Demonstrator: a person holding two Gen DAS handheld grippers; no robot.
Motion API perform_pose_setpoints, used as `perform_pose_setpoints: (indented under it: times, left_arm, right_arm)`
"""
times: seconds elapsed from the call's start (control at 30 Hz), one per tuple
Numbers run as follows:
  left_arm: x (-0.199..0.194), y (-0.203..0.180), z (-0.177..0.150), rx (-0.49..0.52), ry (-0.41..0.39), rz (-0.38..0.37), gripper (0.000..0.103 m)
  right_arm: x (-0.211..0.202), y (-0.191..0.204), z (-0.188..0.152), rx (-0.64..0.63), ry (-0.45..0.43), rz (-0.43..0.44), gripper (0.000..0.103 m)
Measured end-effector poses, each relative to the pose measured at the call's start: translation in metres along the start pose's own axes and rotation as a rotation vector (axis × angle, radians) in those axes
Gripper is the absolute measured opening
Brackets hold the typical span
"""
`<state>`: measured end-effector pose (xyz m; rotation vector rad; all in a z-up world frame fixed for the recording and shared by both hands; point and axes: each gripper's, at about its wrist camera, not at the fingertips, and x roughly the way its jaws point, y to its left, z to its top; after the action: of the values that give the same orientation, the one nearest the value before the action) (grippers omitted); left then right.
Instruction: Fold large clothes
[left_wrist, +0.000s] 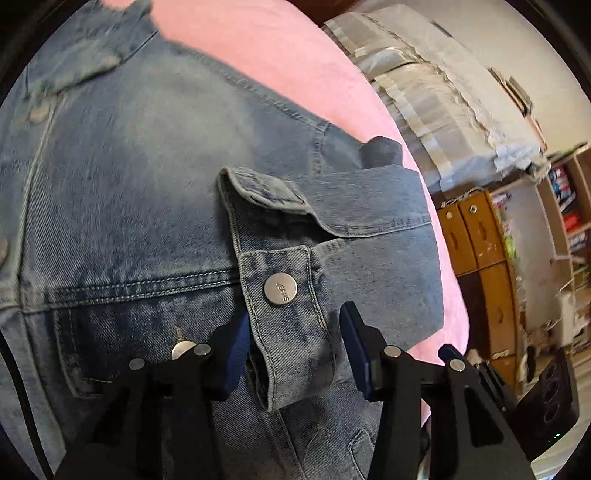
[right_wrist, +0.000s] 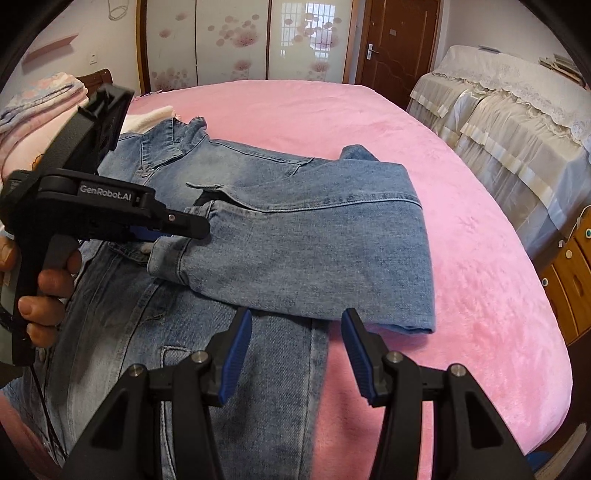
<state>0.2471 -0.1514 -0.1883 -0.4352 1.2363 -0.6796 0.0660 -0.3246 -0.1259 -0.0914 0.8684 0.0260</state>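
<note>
Denim is spread on the pink bedspread (right_wrist: 424, 122): the jacket (right_wrist: 122, 295) lies near the bed's left side, collar toward the far edge, long axis running near to far. One sleeve (right_wrist: 314, 258) is folded across the body, its cuff (left_wrist: 295, 314) pointing leftward, presumably to narrow the garment. The left gripper (left_wrist: 291, 350) straddles that cuff, jaws half closed; whether the pads press cannot be told. The right gripper (right_wrist: 295, 354) hovers parted over the sleeve's near edge, holding nothing.
</note>
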Motion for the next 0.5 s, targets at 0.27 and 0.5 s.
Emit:
perform_pose_setpoints:
  times: [0.27,0.5]
  left_arm:
    - [0.006,-0.008,0.000,0.010,0.012,0.099,0.022]
    - [-0.021,-0.059,0.025,-0.019,-0.040,0.084,0.010]
  right_arm:
    - [0.002,-0.013,-0.006,0.044,0.025,-0.001,0.051]
    - [-0.004,-0.040,-0.007,0.121,0.024,-0.003,0.051]
